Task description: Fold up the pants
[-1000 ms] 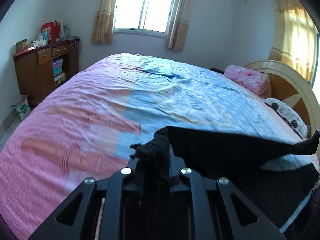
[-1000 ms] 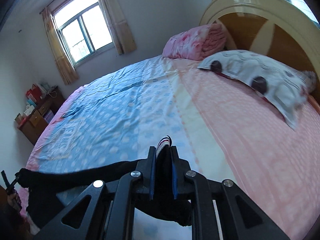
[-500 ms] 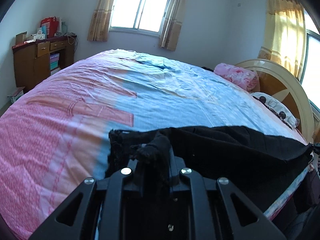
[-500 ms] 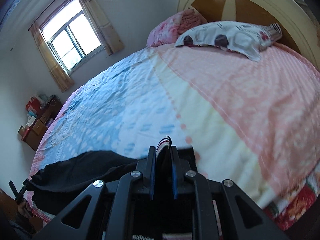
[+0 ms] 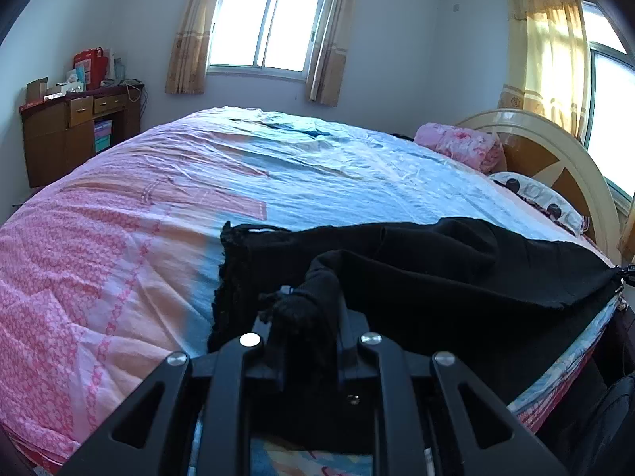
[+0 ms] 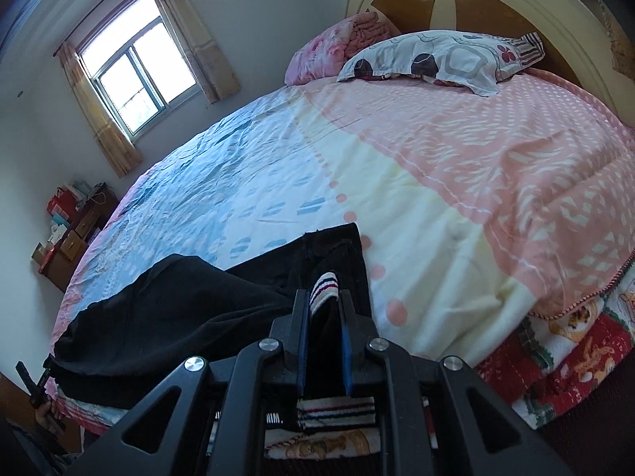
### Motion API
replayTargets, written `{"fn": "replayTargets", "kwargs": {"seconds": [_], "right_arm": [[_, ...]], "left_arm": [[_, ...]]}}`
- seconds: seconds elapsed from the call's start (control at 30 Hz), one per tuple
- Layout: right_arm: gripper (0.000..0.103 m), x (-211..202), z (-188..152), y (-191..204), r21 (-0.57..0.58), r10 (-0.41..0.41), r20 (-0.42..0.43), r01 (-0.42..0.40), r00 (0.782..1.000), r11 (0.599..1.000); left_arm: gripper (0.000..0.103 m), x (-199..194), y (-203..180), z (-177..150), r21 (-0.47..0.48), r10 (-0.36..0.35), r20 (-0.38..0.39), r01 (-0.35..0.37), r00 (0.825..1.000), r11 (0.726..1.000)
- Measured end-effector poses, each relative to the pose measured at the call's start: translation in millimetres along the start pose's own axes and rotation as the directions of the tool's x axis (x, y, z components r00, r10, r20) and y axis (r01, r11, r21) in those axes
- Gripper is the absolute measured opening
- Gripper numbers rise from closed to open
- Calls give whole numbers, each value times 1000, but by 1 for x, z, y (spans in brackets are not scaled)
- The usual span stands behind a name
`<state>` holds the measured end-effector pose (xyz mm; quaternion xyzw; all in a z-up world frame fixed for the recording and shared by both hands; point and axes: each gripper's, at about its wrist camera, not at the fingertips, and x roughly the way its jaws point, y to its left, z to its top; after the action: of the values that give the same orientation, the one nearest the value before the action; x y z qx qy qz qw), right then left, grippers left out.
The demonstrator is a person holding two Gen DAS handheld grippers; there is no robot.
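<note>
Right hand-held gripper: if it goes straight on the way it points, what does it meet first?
Probably the black fabric pants lying just ahead of the right hand-held gripper, then the pink, cream and blue bedspread; depth is unclear.

Both grippers angled down, left gripper (image 5: 307,309) and right gripper (image 6: 323,309) each clamped tight on black cloth.
</note>
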<state>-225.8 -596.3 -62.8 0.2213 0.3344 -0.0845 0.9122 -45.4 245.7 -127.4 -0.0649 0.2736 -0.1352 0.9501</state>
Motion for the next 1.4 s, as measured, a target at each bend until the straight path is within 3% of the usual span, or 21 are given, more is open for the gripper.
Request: {"fn": "replayTargets", "kwargs": {"seconds": [0.17, 0.23, 0.27, 0.3, 0.37, 0.47, 0.53, 0.6, 0.7, 0.77, 0.87, 0.97, 1.07, 1.17, 1.23, 1.3, 1.4], "right_arm": [[16, -4, -1, 0, -21, 4, -21, -4, 1000, 1000], [31, -11, -2, -5, -9, -9, -10, 8, 1000, 1000], [45, -16, -2, -7, -6, -28, -2, 28, 1000, 1000], [52, -23, -3, -8, -3, -52, 15, 52, 999, 999], [52, -36, -4, -3, -29, -107, 38, 108, 994, 994], [52, -61, -6, 24, -105, -143, 107, 154, 984, 982], [52, -71, -5, 55, -164, -107, 145, 131, 984, 978], [52, -68, -6, 83, -218, -26, 135, 55, 991, 974], [52, -36, -21, 152, -374, 62, 35, -45, 997, 926], [52, 2, -44, 210, -487, 101, -75, -125, 992, 865], [52, 47, -91, 292, -625, 165, -231, -276, 959, 730], [52, 75, -144, 356, -737, 168, -343, -375, 924, 562], [52, 87, -182, 390, -834, 132, -338, -362, 932, 417], [52, 96, -191, 394, -861, 111, -321, -338, 941, 380], [49, 102, -186, 389, -856, 93, -309, -320, 946, 406], [35, 108, -177, 383, -845, 77, -310, -312, 948, 435], [24, 113, -185, 385, -851, 42, -329, -315, 944, 421]], "left_arm": [[24, -1, -10, -4, 98, 32, 11, -33, 999, 995], [33, -5, -13, -5, 112, 64, 22, -66, 998, 991], [42, -7, -14, -6, 124, 82, 30, -85, 996, 989], [54, -10, -16, -8, 148, 106, 32, -109, 994, 983], [74, -15, -19, -10, 187, 131, 23, -133, 991, 973], [75, -23, -21, -17, 242, 132, -10, -125, 991, 962], [78, -27, -21, -19, 259, 128, -30, -116, 991, 959], [83, -28, -21, -21, 273, 140, -34, -125, 990, 954], [83, -26, -22, -20, 257, 139, -18, -130, 990, 958], [83, -24, -25, -18, 251, 131, -4, -126, 991, 960], [77, -20, -32, -20, 294, 164, 3, -158, 986, 943], [77, -26, -36, -25, 354, 187, 18, -182, 982, 917], [75, -31, -37, -28, 379, 192, 25, -187, 981, 906], [66, -30, -39, -28, 396, 182, 23, -176, 983, 901], [55, -28, -40, -26, 414, 176, 27, -172, 984, 894], [36, -25, -40, -21, 415, 163, 20, -157, 986, 896], [29, -19, -40, -14, 427, 146, 9, -136, 989, 894]]}}
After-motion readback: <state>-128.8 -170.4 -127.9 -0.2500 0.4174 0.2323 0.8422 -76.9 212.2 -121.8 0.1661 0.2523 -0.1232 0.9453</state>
